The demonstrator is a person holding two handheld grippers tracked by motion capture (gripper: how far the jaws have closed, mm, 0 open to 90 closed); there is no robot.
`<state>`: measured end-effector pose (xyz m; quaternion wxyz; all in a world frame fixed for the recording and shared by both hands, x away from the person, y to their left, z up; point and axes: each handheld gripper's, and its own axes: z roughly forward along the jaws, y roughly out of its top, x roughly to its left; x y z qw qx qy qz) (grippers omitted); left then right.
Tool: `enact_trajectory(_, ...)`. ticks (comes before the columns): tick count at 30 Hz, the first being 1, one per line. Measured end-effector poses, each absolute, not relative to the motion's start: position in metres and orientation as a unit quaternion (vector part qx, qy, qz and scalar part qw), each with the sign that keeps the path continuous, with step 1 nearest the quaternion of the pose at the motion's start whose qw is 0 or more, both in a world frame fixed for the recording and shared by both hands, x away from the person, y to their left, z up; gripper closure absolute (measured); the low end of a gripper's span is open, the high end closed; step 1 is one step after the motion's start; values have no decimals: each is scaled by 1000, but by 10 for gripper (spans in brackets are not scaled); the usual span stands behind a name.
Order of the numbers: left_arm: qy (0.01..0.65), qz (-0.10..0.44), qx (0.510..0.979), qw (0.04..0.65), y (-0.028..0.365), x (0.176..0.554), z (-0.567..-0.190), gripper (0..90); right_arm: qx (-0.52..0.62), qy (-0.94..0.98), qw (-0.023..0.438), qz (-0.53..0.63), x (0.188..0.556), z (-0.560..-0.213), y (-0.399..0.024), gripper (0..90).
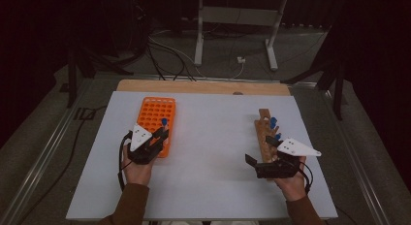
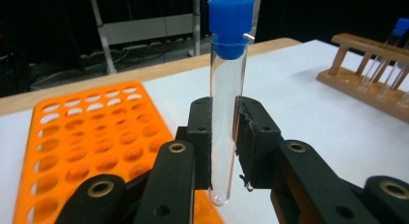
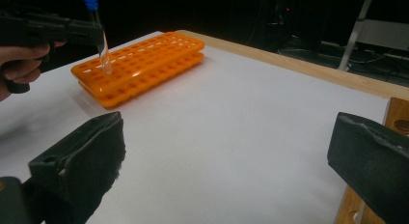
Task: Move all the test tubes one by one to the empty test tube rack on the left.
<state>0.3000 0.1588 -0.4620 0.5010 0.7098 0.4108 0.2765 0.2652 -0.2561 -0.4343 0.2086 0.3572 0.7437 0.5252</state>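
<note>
Surroundings: dark room, white worktop [image 1: 208, 157] with wooden edge.
Left gripper [image 2: 226, 151]: fingers closed on glass tube [image 2: 226, 113] with blue cap, held upright.
Tube place: above near end of orange rack [image 1: 156, 117], bottom tip just over the holes.
Key relation: long axis vertical, holes directly below.
Right gripper [image 1: 264, 159]: fingers wide apart, empty, beside wooden rack [image 1: 265, 133].
Unclear: which hole lay under the tip.

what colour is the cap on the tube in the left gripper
Blue; the cap on the test tube shows best in the left gripper view.
</note>
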Motion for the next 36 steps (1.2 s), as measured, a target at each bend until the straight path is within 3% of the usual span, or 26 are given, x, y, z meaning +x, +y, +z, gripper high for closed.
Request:
enact_trajectory(12,426,268,710,492,172,292,-480,778,357,742,207,528,264,-434,-257,0)
enact_trajectory(36,428,257,754,427,165,292,-499,783,357,740,206,531,262,-433,-262,0)
